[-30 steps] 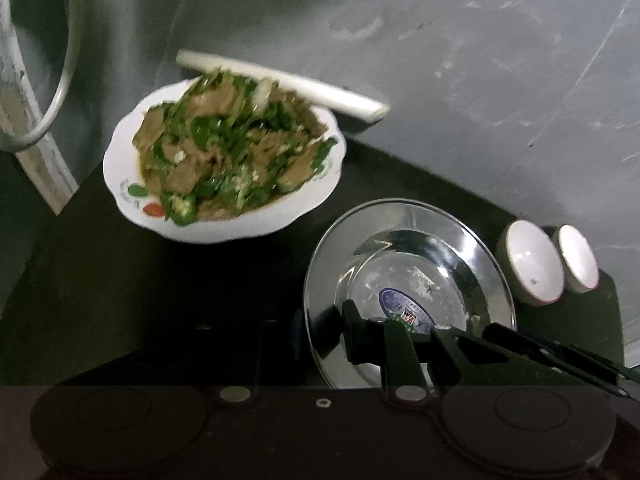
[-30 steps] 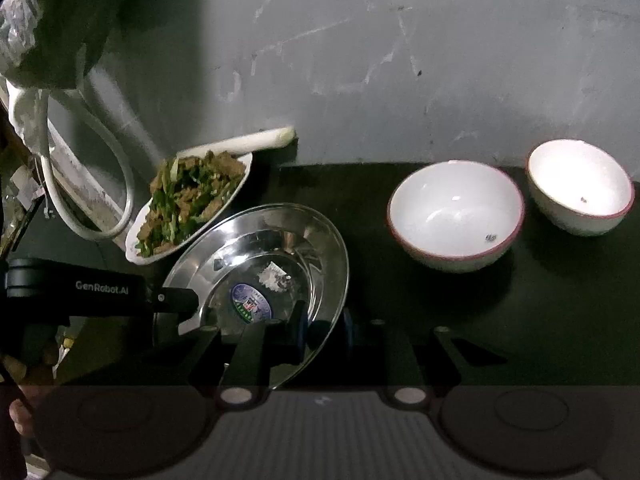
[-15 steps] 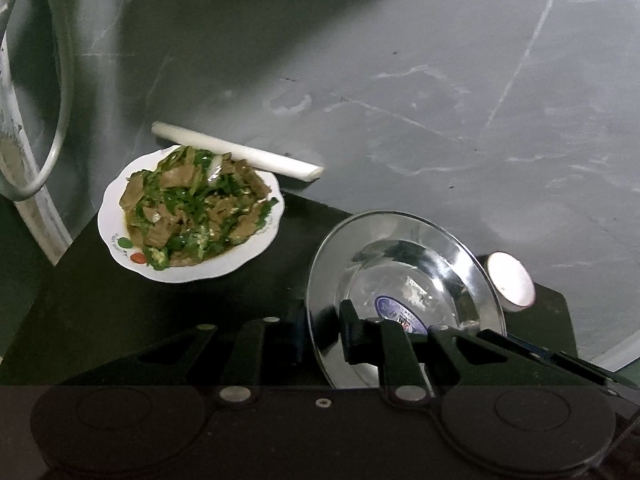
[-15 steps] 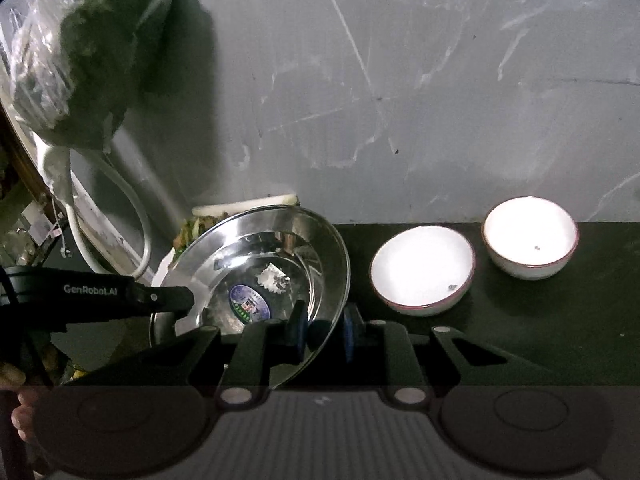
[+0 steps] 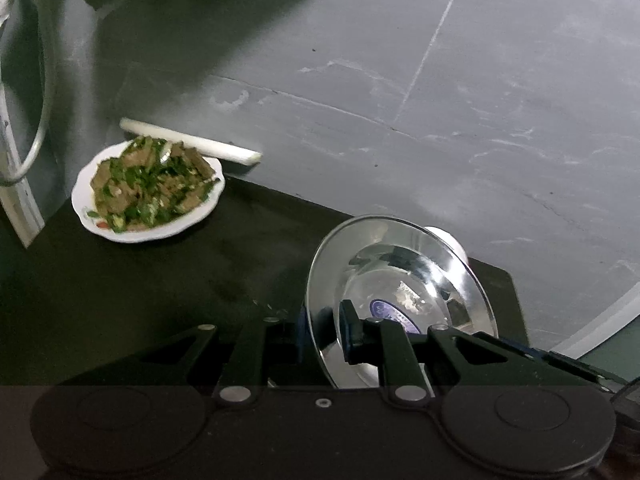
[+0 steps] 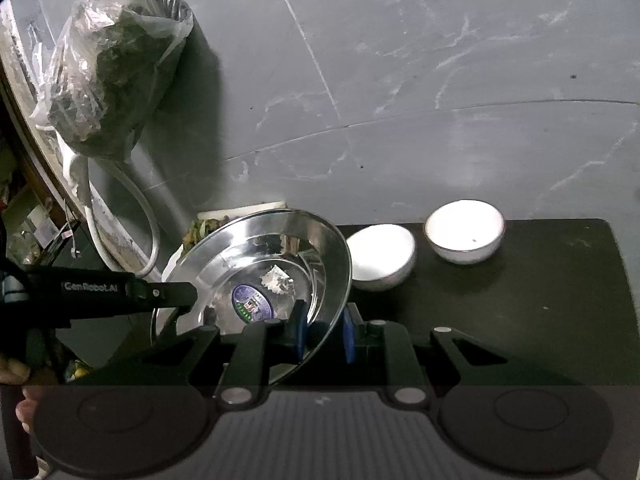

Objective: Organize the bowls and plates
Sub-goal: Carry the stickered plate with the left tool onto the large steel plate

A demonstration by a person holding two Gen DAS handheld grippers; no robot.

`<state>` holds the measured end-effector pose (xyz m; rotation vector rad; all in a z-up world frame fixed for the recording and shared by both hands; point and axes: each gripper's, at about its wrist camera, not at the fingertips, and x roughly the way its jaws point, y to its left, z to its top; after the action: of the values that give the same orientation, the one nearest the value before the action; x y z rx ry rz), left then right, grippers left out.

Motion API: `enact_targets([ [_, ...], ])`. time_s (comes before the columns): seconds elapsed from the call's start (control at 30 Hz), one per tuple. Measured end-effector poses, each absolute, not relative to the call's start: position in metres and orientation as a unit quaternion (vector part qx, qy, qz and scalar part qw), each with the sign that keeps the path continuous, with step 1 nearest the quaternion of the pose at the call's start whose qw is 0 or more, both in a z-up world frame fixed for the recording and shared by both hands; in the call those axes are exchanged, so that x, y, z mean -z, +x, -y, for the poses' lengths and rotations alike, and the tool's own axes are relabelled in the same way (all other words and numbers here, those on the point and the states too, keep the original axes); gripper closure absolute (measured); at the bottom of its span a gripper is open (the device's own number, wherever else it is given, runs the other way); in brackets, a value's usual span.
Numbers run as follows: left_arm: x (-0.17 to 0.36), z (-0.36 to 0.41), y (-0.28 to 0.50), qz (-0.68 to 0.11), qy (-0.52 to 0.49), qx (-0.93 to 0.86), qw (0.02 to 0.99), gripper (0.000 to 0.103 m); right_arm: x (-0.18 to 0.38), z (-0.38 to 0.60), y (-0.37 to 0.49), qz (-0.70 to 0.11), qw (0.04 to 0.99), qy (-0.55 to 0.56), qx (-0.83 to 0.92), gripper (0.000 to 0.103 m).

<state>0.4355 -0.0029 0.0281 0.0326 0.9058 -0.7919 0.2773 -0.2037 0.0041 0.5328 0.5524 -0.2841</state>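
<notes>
1. My left tongs (image 5: 324, 336) are clenched on the near rim of the round shiny stainless-steel plate (image 5: 400, 284); 1 pad sits inside the plate, the other under its rim.
2. My right tongs (image 6: 324, 332) are clenched on the opposite rim of the same steel plate (image 6: 264, 272), with 1 blue pad (image 6: 298, 330) inside the plate and the other blue pad outside it.
3. The steel plate is tilted and clear of the black tabletop (image 6: 540, 300), borne between the 2 tongs. A round blue label (image 6: 251, 303) sits at its centre.
4. In the right wrist view the left tongs' black body, lettered in white, reaches in from the left edge to the plate's rim.
5. Just beyond the steel plate, 2 small white bowls stand upright on the tabletop: the nearer white bowl (image 6: 382, 258) is partly hidden by the plate's rim, and the farther white bowl (image 6: 464, 230) stands just beside it to the right, apart.
6. To the left, a white scalloped plate of green-and-brown cooked food (image 5: 148, 186) rests on the tabletop (image 5: 160, 300) near the grey marbled wall (image 5: 440, 100).
7. A pale white stalk (image 5: 192, 146) lies behind the food plate, against the wall.
8. A clear plastic bag of dark greens (image 6: 108, 68) hangs at upper left in the right wrist view.
</notes>
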Motion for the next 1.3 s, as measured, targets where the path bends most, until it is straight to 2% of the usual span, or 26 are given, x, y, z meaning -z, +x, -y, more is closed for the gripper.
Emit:
enact_targets([
  [0.67,-0.016,-0.04,0.378,-0.451,0.003,0.358,0.818,0.085,-0.01,0.177,0.226,-0.297,0.923,0.222,0.102,0.082],
  [1.3,0.022,-0.068,0.332,-0.508,0.044,0.349,0.786,0.08,0.005,0.132,0.196,-0.387,0.907,0.156,0.062,0.08],
])
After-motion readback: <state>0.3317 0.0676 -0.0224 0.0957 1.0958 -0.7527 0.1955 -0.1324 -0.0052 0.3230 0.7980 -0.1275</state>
